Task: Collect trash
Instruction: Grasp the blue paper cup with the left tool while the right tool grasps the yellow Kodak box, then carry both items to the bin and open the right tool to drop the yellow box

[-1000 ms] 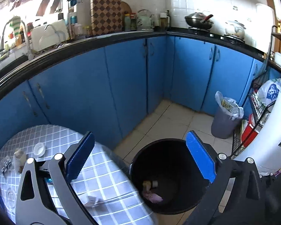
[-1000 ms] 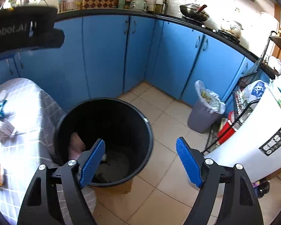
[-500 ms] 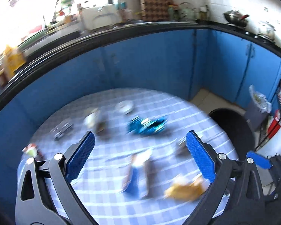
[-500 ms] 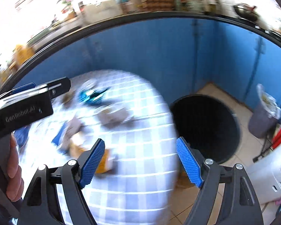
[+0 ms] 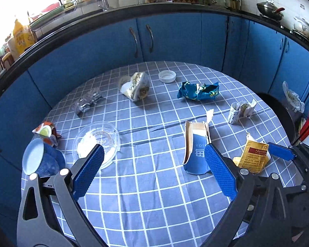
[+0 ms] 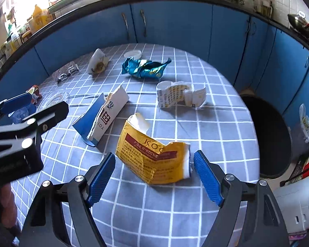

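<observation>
Both tongs are hovering released over the checked table (image 5: 146, 185): the right gripper (image 6: 154, 177) is straddling the yellow carton (image 6: 152, 156) without pressing it, the left gripper (image 5: 152, 173) is empty beside the blue carton (image 5: 195, 154). Nearly all litter is still lying there; the black bin (image 6: 272, 135) at right is probably waiting

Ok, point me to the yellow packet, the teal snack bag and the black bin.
yellow packet (image 6: 154, 156), right wrist view, on its printed front face.
teal snack bag (image 6: 145, 69), right wrist view, on its crumpled middle.
black bin (image 6: 267, 135), right wrist view, on its dark inside.
</observation>
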The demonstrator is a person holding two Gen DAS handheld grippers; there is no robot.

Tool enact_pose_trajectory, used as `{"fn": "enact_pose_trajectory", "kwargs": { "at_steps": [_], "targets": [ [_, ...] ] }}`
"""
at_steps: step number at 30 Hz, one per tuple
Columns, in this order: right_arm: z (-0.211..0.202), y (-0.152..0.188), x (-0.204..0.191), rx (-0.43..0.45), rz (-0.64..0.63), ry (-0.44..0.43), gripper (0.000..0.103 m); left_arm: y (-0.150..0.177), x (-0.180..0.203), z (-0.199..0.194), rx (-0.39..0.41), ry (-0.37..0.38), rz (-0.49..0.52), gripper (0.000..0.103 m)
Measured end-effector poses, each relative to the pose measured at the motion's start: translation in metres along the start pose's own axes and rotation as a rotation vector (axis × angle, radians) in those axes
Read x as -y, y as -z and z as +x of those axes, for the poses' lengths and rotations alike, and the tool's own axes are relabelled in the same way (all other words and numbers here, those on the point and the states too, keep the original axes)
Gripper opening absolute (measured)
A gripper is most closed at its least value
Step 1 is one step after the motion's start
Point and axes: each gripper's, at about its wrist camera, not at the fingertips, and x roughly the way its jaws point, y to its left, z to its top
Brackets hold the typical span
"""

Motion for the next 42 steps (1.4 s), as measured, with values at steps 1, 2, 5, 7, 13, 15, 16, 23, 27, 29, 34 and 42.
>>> {"fn": "enact_pose_trajectory", "kwargs": {
  "at_steps": [1,2,5,7,13,15,16,23,27,29,34,42],
  "targets": [
    [0.001,0.000,-0.001,-0.001,-0.010,0.009,0.073,-0.001,0.002,0.002,-0.003,0.009,0.002,0.096],
    [0.001,0.000,-0.002,0.002,-0.023,0.027,0.069,-0.001,0.004,0.004,-0.006,0.021,0.006,0.096],
    [0.001,0.000,0.001,0.007,-0.038,0.053,0.050,-0.001,0.013,0.011,-0.021,0.052,0.017,0.096],
    [-0.002,-0.001,0.008,0.005,-0.026,0.060,0.031,-0.002,0.021,0.015,-0.032,0.068,0.022,0.096],
    [-0.007,0.002,0.027,0.011,-0.005,0.091,0.028,-0.004,0.035,0.037,-0.081,0.095,0.026,0.090],
    [-0.009,0.001,0.032,0.016,0.011,0.086,0.028,-0.004,0.036,0.047,-0.116,0.109,0.011,0.078],
    [-0.010,0.002,0.034,0.017,0.015,0.083,0.028,-0.003,0.035,0.051,-0.132,0.113,0.005,0.064],
    [-0.016,-0.004,0.042,0.037,0.044,0.050,0.028,-0.007,0.030,0.049,-0.139,0.148,-0.034,0.034],
    [-0.021,-0.008,0.046,0.051,0.051,0.055,0.028,-0.015,0.031,0.039,-0.094,0.135,-0.040,0.034],
    [-0.023,-0.010,0.050,0.056,0.057,0.060,0.028,-0.023,0.033,0.035,-0.077,0.137,-0.040,0.034],
    [-0.027,-0.017,0.061,0.072,0.063,0.085,0.028,-0.041,0.043,0.031,-0.046,0.155,-0.028,0.034],
    [-0.035,-0.029,0.089,0.109,0.086,0.140,0.028,-0.068,0.075,0.032,-0.002,0.190,0.018,0.034]
  ]
}}
